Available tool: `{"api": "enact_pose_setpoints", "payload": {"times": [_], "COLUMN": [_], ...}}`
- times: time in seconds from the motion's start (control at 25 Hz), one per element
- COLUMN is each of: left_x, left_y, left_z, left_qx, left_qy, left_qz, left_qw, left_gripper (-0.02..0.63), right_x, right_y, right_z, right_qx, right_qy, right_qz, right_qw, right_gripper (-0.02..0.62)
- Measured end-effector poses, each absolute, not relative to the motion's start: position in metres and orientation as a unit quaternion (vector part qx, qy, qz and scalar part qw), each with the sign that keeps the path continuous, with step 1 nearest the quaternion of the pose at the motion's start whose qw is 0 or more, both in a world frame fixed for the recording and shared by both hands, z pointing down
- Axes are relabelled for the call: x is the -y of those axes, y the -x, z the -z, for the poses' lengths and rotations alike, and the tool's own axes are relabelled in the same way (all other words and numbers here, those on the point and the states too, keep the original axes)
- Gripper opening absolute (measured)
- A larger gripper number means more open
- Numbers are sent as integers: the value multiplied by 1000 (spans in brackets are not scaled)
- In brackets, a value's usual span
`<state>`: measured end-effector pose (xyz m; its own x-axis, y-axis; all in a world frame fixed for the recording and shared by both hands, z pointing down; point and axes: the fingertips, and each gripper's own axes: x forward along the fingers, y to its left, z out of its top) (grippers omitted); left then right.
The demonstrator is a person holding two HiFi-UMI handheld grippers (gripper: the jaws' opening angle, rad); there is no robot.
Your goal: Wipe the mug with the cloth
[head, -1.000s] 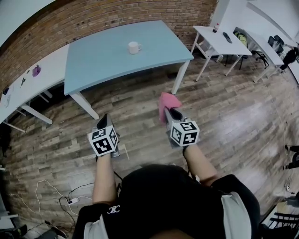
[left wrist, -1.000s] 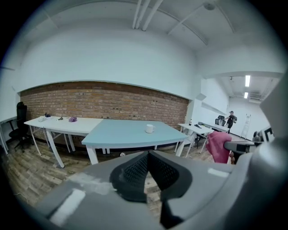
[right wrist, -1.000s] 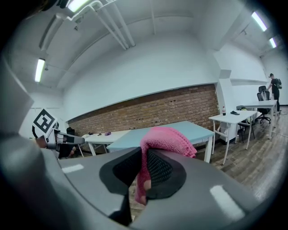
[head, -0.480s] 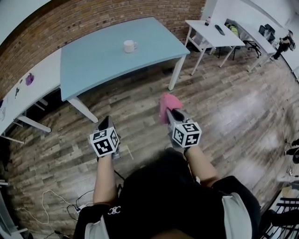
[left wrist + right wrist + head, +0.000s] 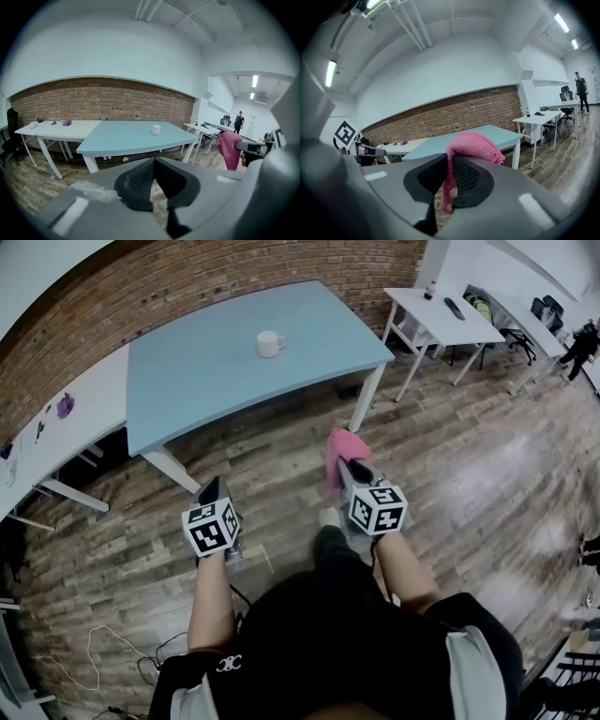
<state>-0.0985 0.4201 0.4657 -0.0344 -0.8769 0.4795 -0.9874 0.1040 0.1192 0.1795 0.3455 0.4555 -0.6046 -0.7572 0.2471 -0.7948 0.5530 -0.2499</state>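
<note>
the jaws of the left gripper (image 5: 153, 163) are pressed together, with nothing between them. a pink cloth (image 5: 474, 143) is pinched between those of the right gripper (image 5: 449, 161) and draped over their tips.

cloth (image 5: 337, 442): pink
mug (image 5: 269, 343): white
tabletop (image 5: 206, 371): pale blue
left gripper (image 5: 212, 489): grey body, black-and-white square markers
right gripper (image 5: 349, 468): grey body, black-and-white square markers
wall (image 5: 216, 273): red-brown brick pattern
floor (image 5: 469, 465): grey-brown wood planks
</note>
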Motion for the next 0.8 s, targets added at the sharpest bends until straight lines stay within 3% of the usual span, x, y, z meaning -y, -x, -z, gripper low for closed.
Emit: {"api": "enact_pose_setpoints", "payload": {"times": [0.8], "left_x": [-242], "left_y": [92], "left_z": [-464], "left_qx": [723], "left_qy": [-635], "left_qz": [-146], "left_qw": [230], "left_gripper": [8], "right_x": [-150], "right_y": [-168], "right_z": [-458], "right_qx": [893], "right_qy": [-406], "right_qz": [-182], "right_qw": [74], "right_gripper": [37]}}
